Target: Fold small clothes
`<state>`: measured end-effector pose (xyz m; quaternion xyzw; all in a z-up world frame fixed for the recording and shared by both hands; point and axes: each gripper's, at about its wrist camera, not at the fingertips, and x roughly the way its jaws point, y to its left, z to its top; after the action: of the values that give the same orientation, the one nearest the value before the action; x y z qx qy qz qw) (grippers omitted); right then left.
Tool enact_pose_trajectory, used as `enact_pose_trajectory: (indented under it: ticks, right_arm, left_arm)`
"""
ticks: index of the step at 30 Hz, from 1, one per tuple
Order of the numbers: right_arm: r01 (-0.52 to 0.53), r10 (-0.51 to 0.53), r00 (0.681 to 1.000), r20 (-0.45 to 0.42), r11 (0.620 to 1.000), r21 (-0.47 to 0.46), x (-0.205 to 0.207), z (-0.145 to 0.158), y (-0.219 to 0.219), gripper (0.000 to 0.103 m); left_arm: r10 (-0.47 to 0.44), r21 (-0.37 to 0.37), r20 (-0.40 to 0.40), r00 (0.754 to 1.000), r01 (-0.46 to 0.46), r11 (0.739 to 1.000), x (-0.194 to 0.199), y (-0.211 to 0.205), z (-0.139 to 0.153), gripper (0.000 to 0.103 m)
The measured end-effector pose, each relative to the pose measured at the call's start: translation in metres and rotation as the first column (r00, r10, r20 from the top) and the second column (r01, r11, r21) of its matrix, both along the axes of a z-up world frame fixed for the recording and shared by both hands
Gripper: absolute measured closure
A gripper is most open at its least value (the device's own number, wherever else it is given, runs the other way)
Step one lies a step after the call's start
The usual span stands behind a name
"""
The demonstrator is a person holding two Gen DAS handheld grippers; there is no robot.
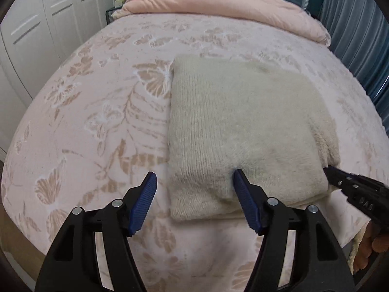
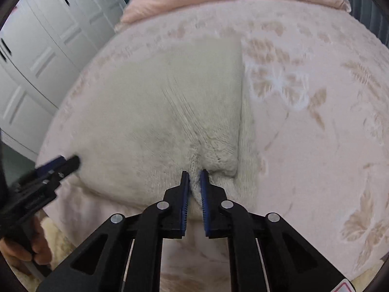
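A cream knitted garment lies folded into a rough rectangle on the pink patterned bed. My left gripper is open at the garment's near left corner, its right finger resting on the knit, its left finger over the bedspread. My right gripper is shut on the garment's near right edge, bunching the fabric between its blue pads. The right gripper also shows in the left wrist view at the garment's right corner. The left gripper shows blurred in the right wrist view.
A folded pink duvet lies across the head of the bed, with something red behind it. White wardrobe doors stand to the left. Blue curtains hang on the right. A cream fleece shows at the near bed edge.
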<state>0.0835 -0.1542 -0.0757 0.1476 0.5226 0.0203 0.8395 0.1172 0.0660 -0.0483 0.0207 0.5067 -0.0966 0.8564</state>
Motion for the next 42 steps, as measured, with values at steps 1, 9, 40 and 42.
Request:
enact_pose_trajectory:
  ticks: [1,9,40,42]
  right_arm:
    - [0.009,-0.009,1.000,0.030,1.000,-0.002,-0.005,0.012,0.002,0.099]
    - [0.020,-0.020,1.000,0.003,0.997,-0.070,-0.010,0.008,0.003,0.100]
    - [0.162,-0.119,0.969,0.215,0.967,-0.197,-0.139,0.077,0.026,0.033]
    - [0.161,-0.117,0.971,0.208,0.965,-0.207,-0.143,0.075,0.026,0.033]
  left_arm:
    - [0.011,0.001,-0.035,0.999,-0.011,1.000,0.001,0.000,-0.008,0.039]
    - [0.043,0.004,-0.041,0.998,-0.042,0.999,-0.009,-0.002,-0.004,0.040]
    - [0.059,0.118,0.167,0.984,-0.080,0.990,-0.122,-0.046,0.049,0.012]
    - [0.056,0.125,0.182,0.982,-0.079,0.989,-0.127,-0.047,0.047,0.012]
